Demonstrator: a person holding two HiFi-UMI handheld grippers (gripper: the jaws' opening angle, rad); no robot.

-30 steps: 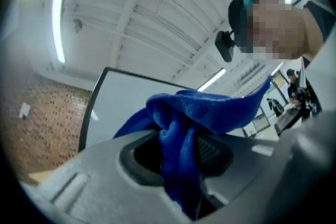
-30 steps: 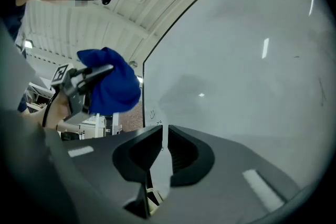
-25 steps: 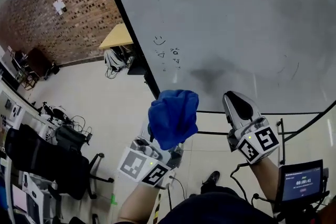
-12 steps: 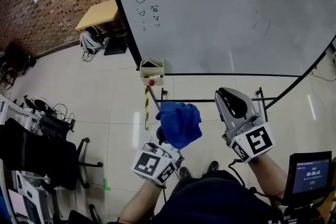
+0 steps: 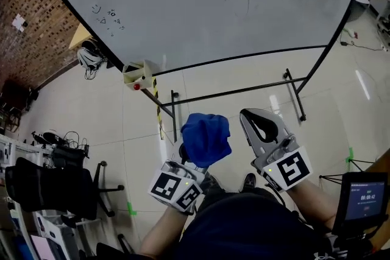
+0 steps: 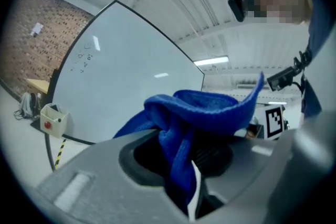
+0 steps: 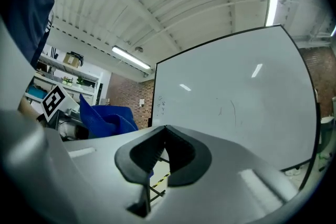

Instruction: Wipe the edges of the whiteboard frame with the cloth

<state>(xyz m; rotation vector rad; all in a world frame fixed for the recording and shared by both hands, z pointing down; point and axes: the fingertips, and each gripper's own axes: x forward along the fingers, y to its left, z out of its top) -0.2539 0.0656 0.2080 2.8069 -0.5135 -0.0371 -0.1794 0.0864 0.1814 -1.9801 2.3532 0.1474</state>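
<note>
Leftmost, a brick wall (image 5: 24,27) ran behind a black office chair (image 5: 49,186) and a tangle of cables on the pale floor (image 5: 140,131); just beyond, the whiteboard (image 5: 201,3) filled the upper part of the head view, tilted, with small doodles near its left side and a few faint marks farther right; its thin black frame (image 5: 244,56) ran along the lower edge, and a small cream box (image 5: 138,74) with a red button sat at the lower left corner, a yellow-and-black striped strip (image 5: 157,108) hanging below it; the dark bars of the stand (image 5: 237,92) crossed the floor underneath. Nearer the person, the left gripper (image 5: 194,155) had its jaws clenched on the blue cloth (image 5: 206,138), which bunched between them and spilled up over their tips; the cloth was held in the air below the board's lower edge, well apart from the frame and touching nothing else. Just beside it, the right gripper (image 5: 255,115) pointed the same way towards the board; its jaws had just come fully together, with nothing between them. Farthest right, a small lit screen (image 5: 364,199) stood by the person's right arm.
</note>
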